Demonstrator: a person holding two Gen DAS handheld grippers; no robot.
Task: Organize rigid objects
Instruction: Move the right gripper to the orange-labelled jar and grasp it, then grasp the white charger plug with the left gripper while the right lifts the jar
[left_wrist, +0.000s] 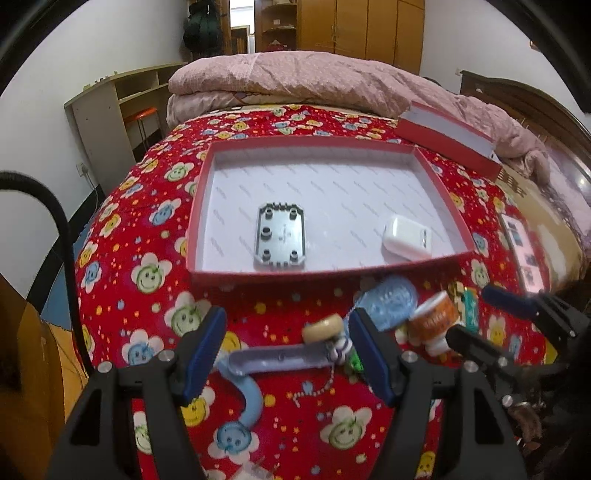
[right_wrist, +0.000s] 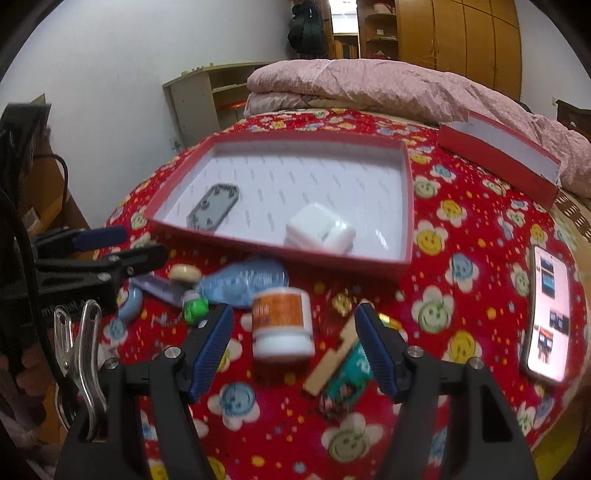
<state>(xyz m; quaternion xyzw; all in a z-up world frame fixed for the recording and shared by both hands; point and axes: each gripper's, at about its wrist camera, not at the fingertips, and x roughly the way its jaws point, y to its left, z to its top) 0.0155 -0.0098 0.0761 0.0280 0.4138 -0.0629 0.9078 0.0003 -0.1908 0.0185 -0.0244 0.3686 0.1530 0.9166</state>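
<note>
A shallow red box with a white floor lies on the red flowered blanket. It holds a grey plate and a white charger. My left gripper is open above a grey-blue bar and a tan wheel. My right gripper is open around a white jar with an orange label. A blue oval piece, a wooden piece and a teal packet lie near.
The red box lid lies at the back right. A phone lies on the right of the blanket. A folded pink quilt is behind. A shelf stands at the left wall.
</note>
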